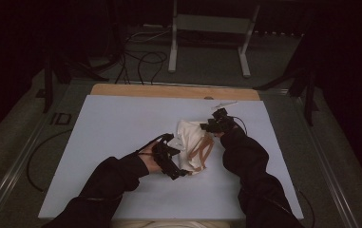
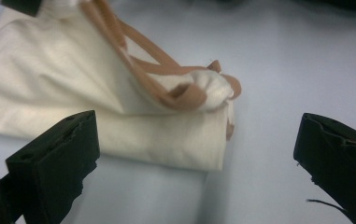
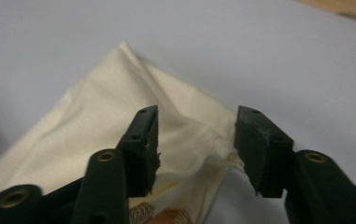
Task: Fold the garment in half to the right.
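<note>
on the pale board, a folded cream bag (image 1: 190,142) with tan straps (image 2: 166,77) lies released; both grippers gape.

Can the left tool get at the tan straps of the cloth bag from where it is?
Probably yes: the left tool is open, and the tan straps lie exposed on top of the cloth bag ahead, unobstructed.

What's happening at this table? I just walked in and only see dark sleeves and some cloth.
A person works a cream cloth bag with tan straps, lying folded on the pale blue table top, using a gripper in each hand. The left gripper has its jaws wide apart, facing the folded end of the bag without touching it. The right gripper is over the bag's far corner, jaws partly open with fabric between them, not pinched. Neither gripper holds the bag now.
</note>
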Demonstrator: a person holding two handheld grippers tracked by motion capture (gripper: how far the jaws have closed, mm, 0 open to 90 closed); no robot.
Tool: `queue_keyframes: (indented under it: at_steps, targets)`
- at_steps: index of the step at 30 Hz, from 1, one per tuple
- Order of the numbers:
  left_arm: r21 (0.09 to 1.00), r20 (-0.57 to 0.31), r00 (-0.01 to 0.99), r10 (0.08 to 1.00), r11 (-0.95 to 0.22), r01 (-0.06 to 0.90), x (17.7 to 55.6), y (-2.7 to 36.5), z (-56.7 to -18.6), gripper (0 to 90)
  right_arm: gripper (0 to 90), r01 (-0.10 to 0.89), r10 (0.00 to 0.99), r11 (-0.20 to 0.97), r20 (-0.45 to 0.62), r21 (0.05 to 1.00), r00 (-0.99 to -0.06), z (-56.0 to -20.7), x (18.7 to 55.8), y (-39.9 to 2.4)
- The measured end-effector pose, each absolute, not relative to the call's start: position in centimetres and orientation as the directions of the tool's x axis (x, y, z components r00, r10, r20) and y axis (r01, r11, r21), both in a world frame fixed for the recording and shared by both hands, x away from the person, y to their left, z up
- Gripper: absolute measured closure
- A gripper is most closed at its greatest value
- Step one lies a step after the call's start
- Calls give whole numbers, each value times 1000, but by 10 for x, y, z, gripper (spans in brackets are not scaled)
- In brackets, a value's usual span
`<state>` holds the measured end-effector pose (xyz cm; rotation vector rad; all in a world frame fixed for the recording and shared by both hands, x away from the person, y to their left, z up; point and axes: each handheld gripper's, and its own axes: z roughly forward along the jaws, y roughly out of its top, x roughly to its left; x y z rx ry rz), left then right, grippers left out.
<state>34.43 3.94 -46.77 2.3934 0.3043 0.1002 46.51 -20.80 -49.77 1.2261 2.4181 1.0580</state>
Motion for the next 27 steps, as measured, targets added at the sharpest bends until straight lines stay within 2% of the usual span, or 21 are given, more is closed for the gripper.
queue_keyframes:
  at_steps: [4, 8, 9, 10, 11, 15, 27]
  targets:
    - [674, -13, 965, 260, -711, 201, 343, 51, -467, 2, 455, 635, 779, 387, 131, 668, -613, -503, 465, -212]
    - [685, -21, 960, 278, -695, 217, 339, 63, -468, 2, 466, 646, 780, 386, 141, 658, -610, -506, 465, -215]
    - [686, -28, 957, 290, -690, 229, 337, 68, -468, 2, 553, 648, 786, 389, 131, 655, -604, -507, 464, -217]
    - [686, -28, 957, 290, -690, 229, 337, 68, -468, 2, 553, 648, 786, 389, 131, 655, -604, -507, 464, -217]
    - [688, -30, 954, 297, -687, 236, 335, 77, -470, 2, 766, 645, 792, 385, 122, 660, -598, -506, 462, -220]
    - [705, -36, 943, 331, -660, 259, 330, 90, -475, 2, 881, 625, 793, 392, 97, 675, -602, -503, 461, -222]
    - [770, -61, 912, 405, -562, 301, 314, 138, -485, 1, 892, 559, 798, 398, 26, 727, -602, -481, 465, -217]
